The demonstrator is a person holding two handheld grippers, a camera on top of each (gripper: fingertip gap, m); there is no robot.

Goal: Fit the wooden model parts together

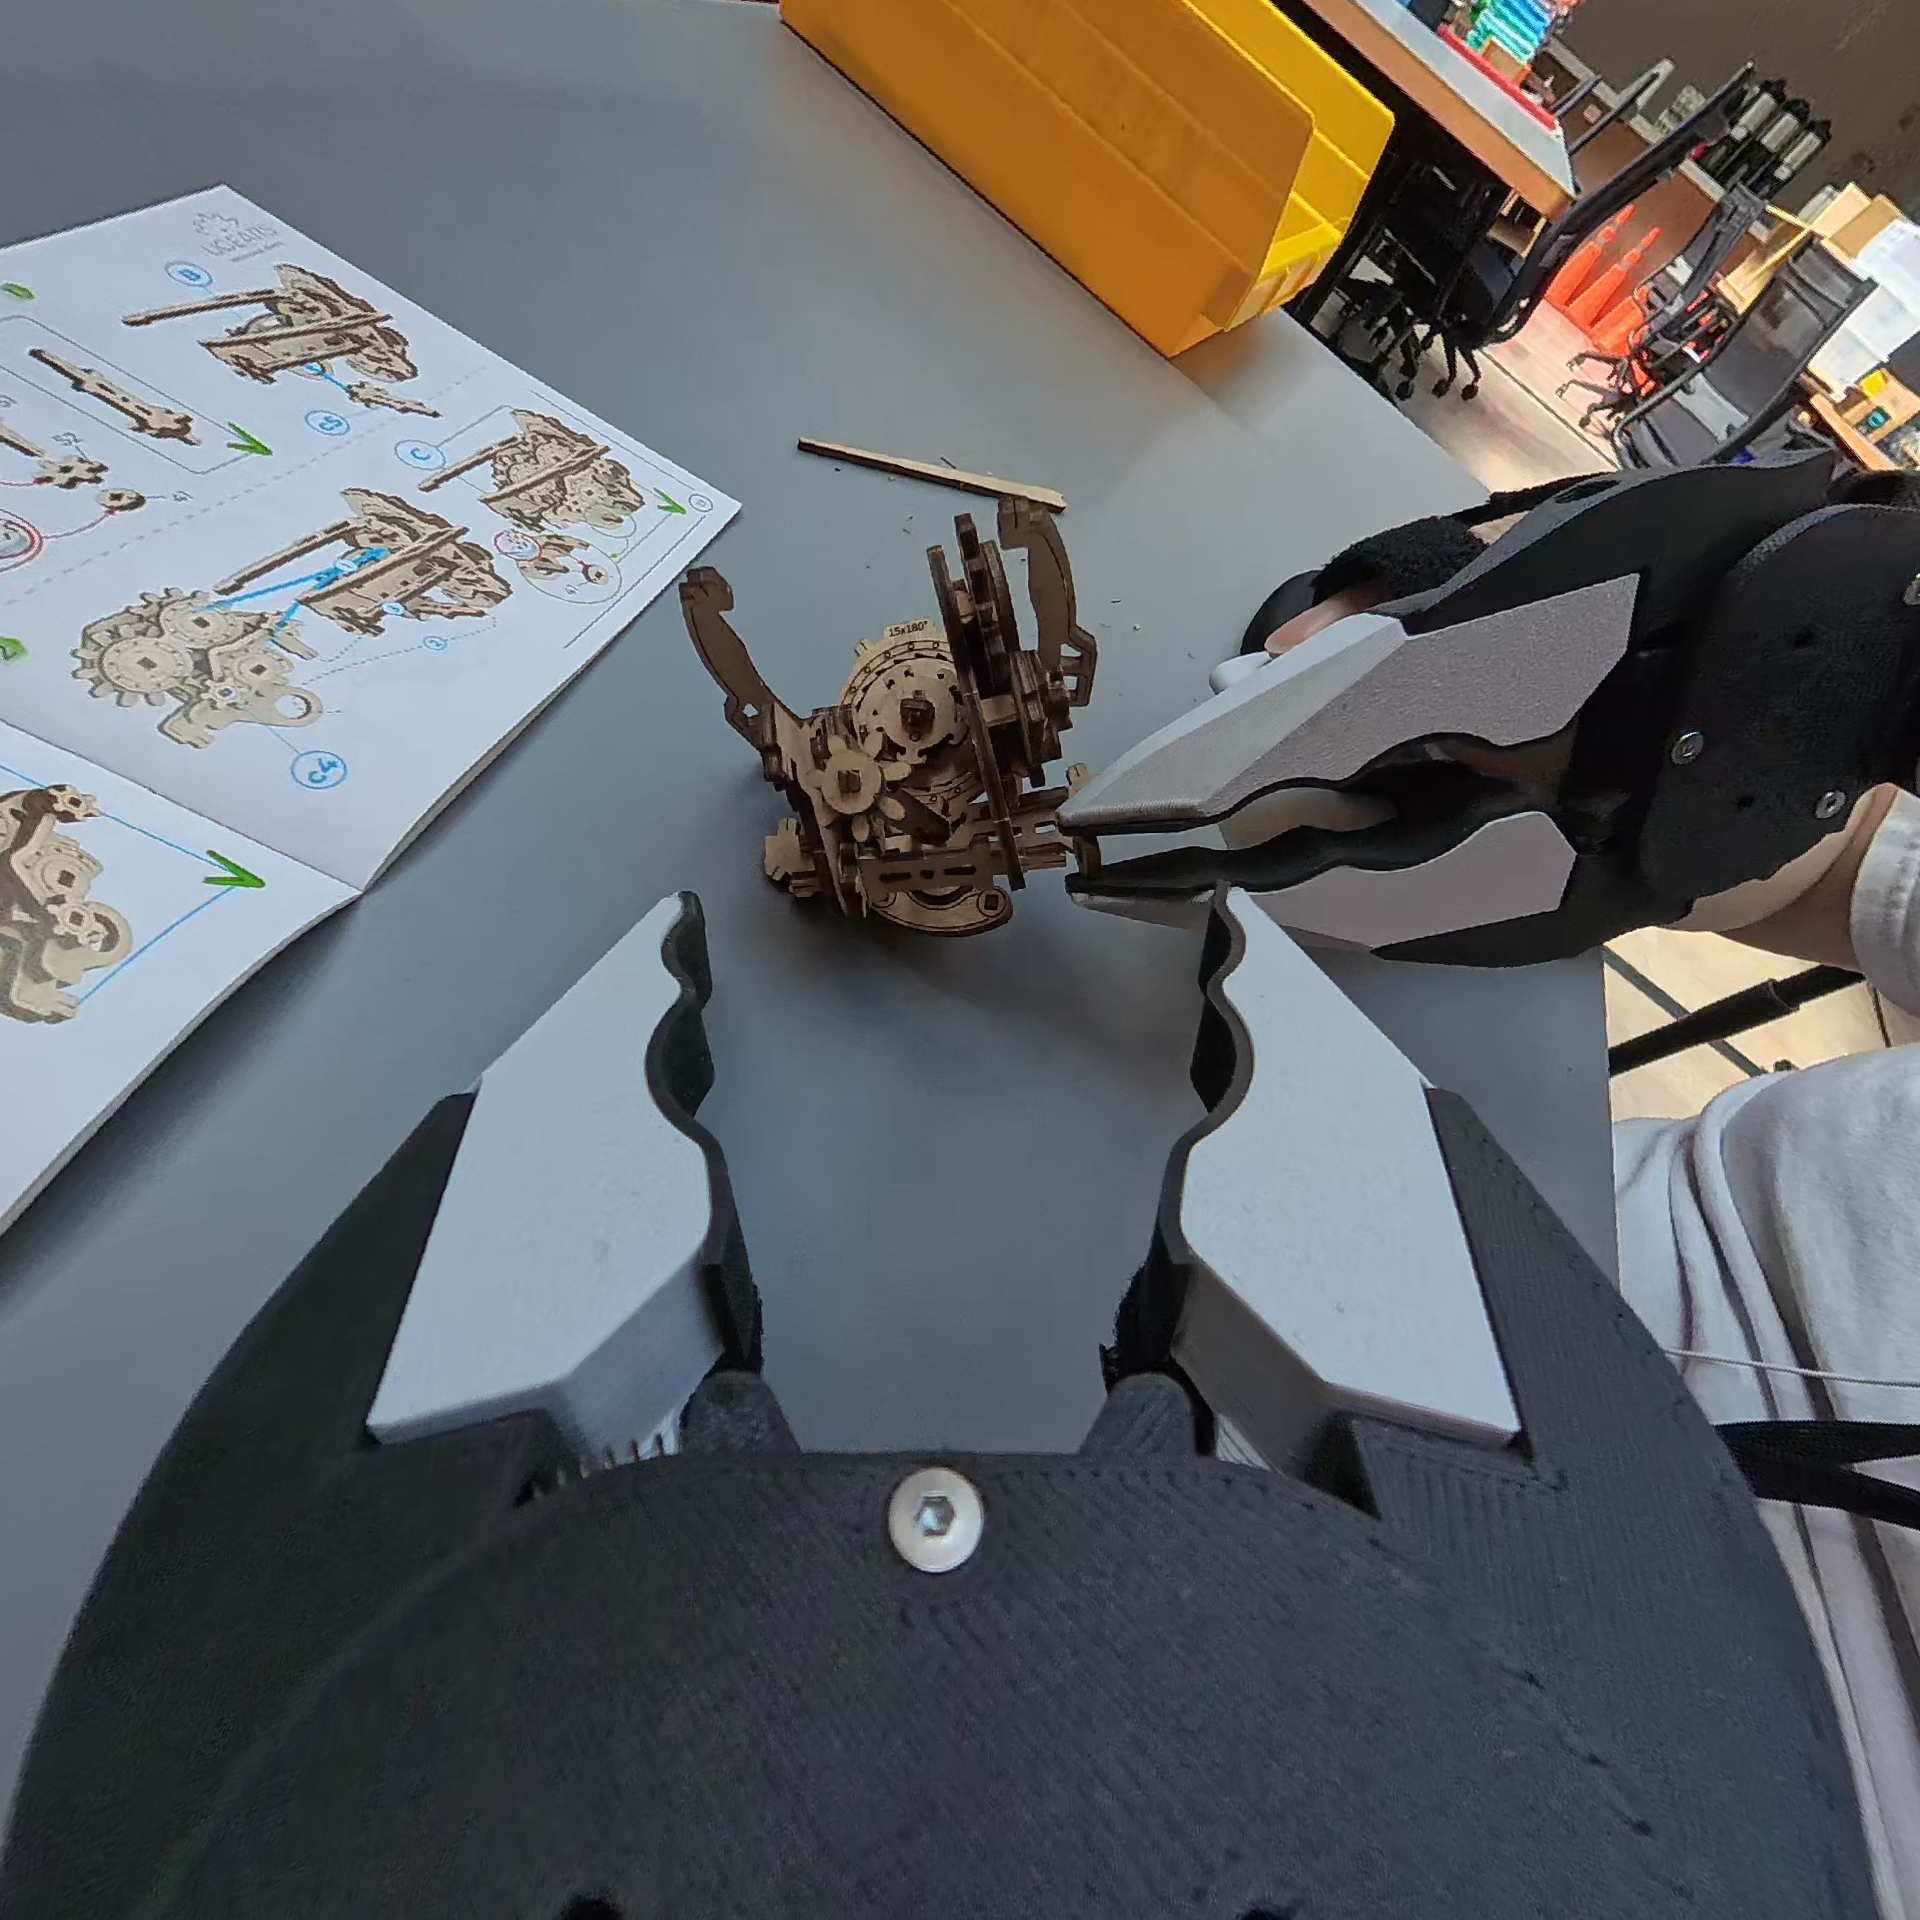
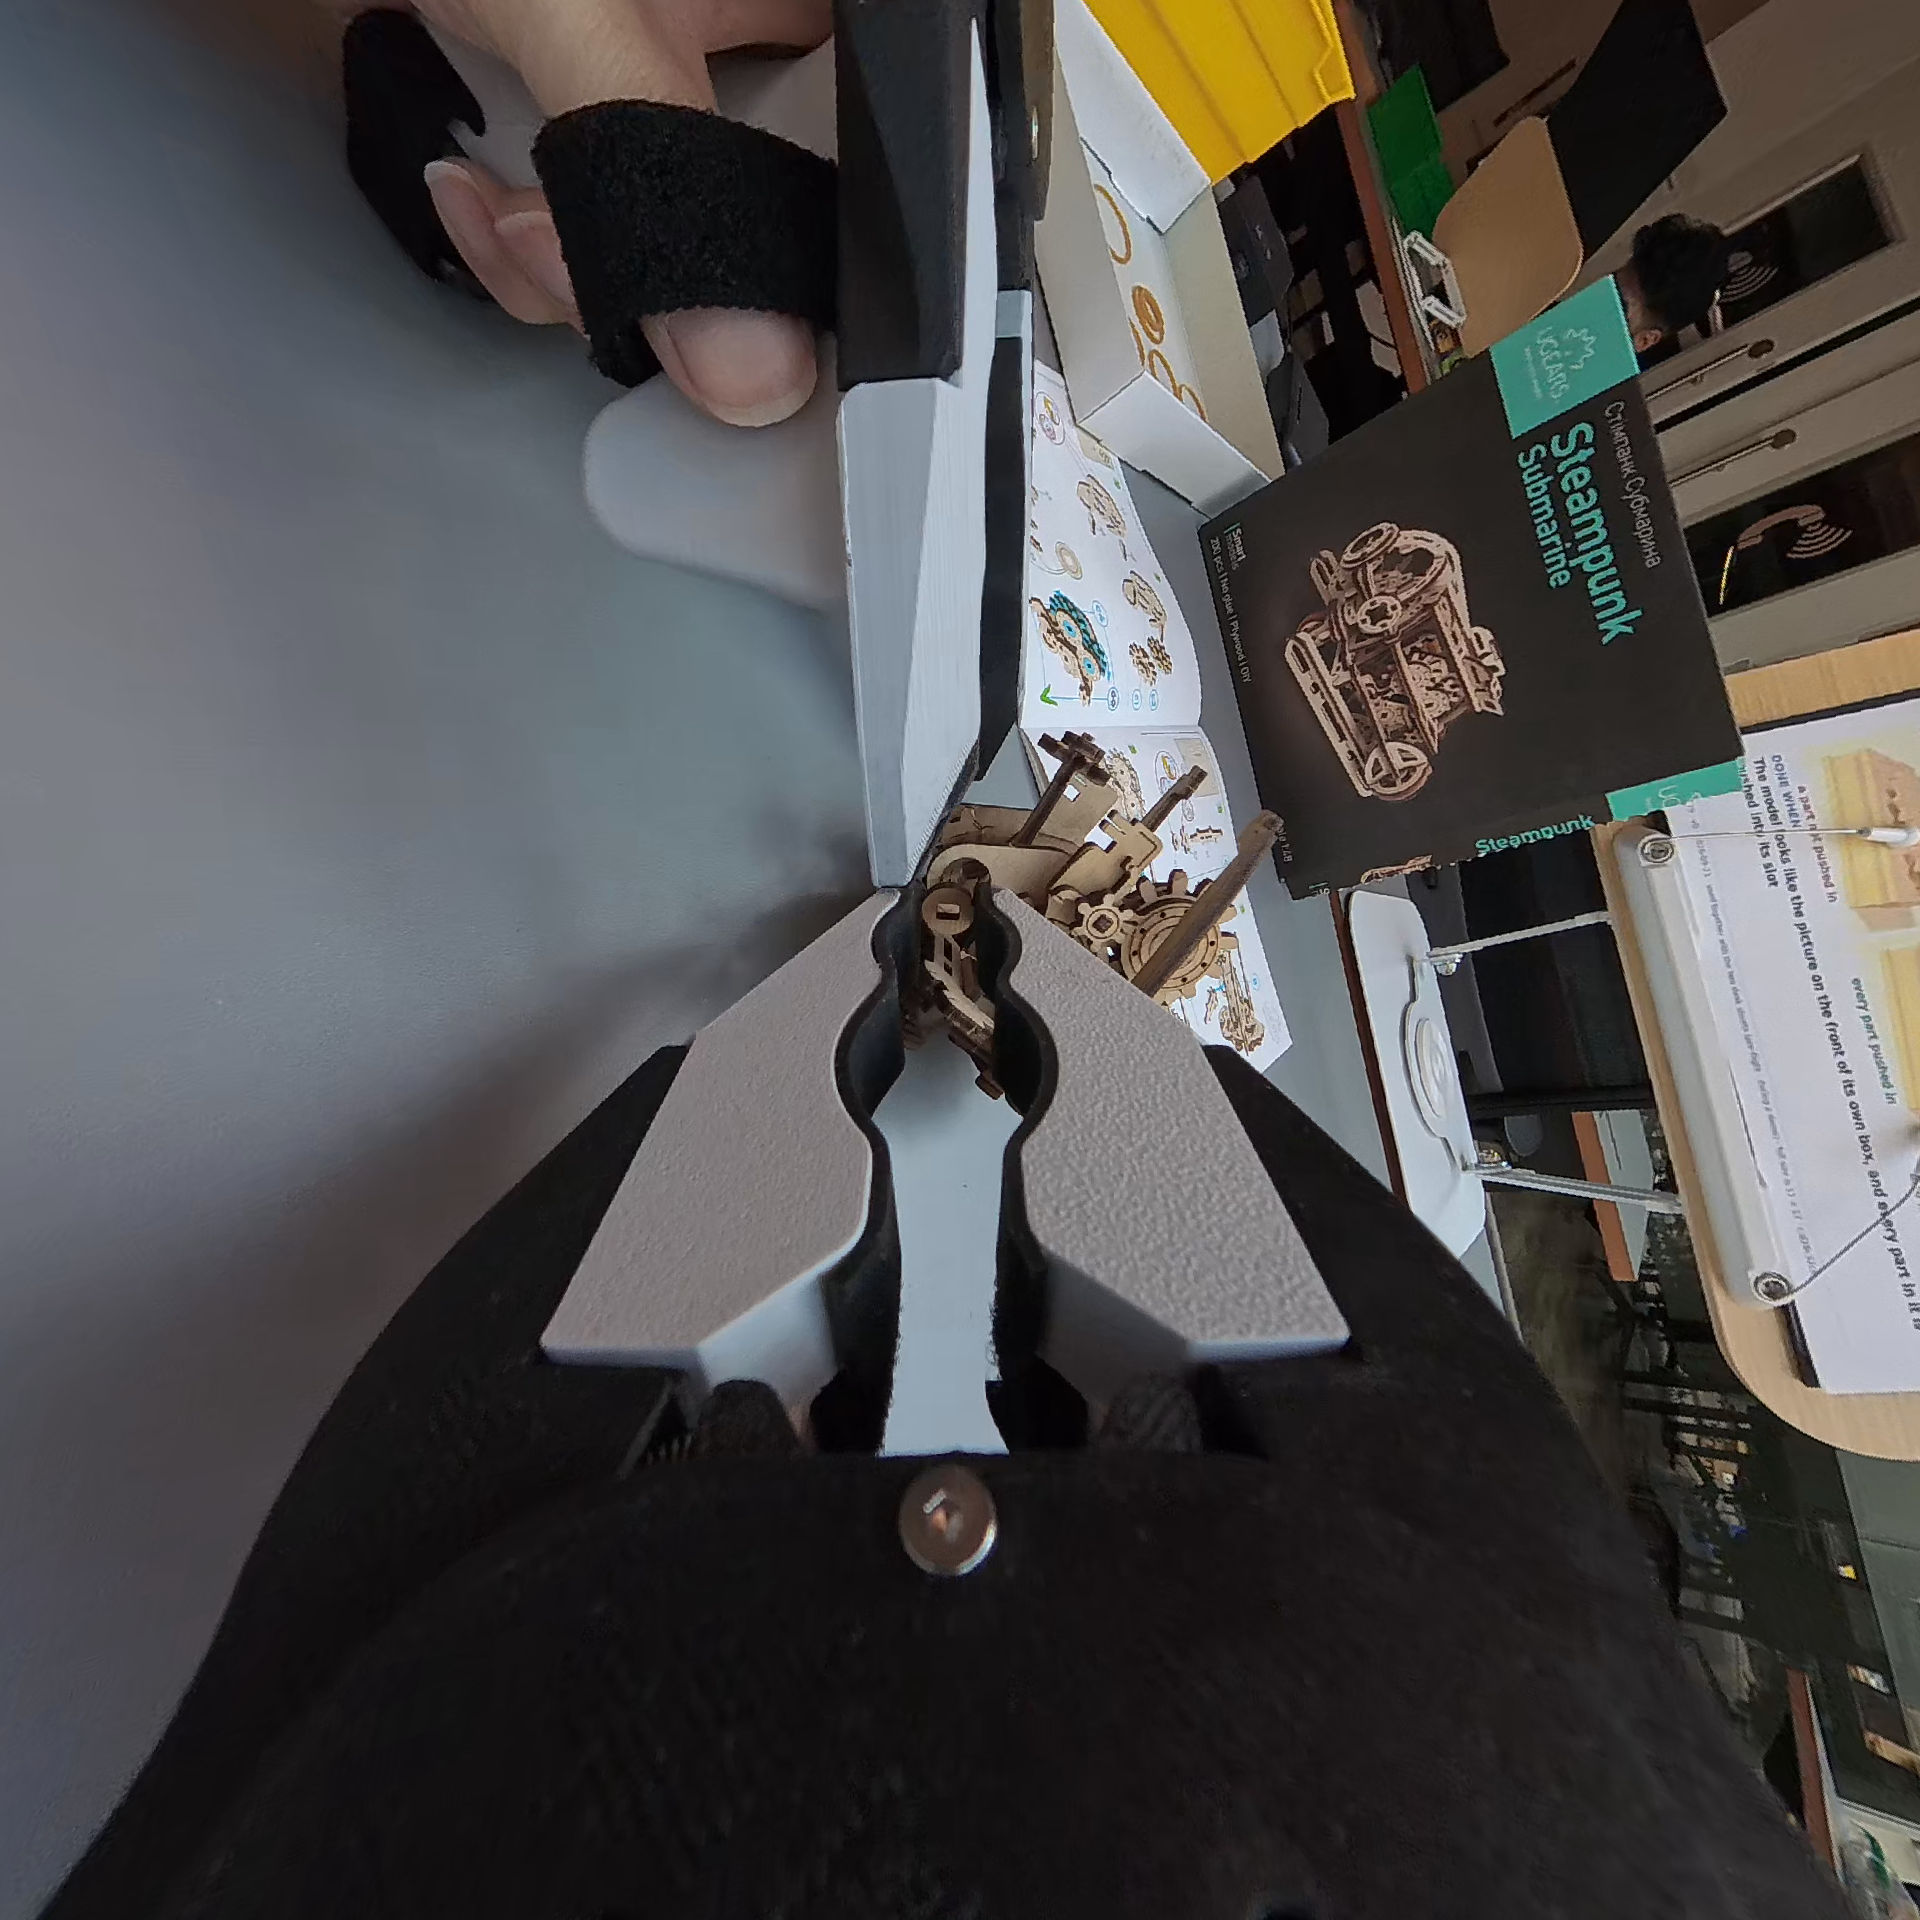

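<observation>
The wooden model (image 1: pixel 904 738) stands on the grey table (image 1: pixel 623 312) beside the instruction booklet (image 1: pixel 260 582). The right gripper (image 1: pixel 1075 852) pinches its edge, contact partly hidden; the left gripper (image 1: pixel 951 935) gapes empty nearby.

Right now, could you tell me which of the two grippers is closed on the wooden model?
The right gripper: its fingers pinch the wooden model's edge, while the left gripper hangs open, short of it.
</observation>
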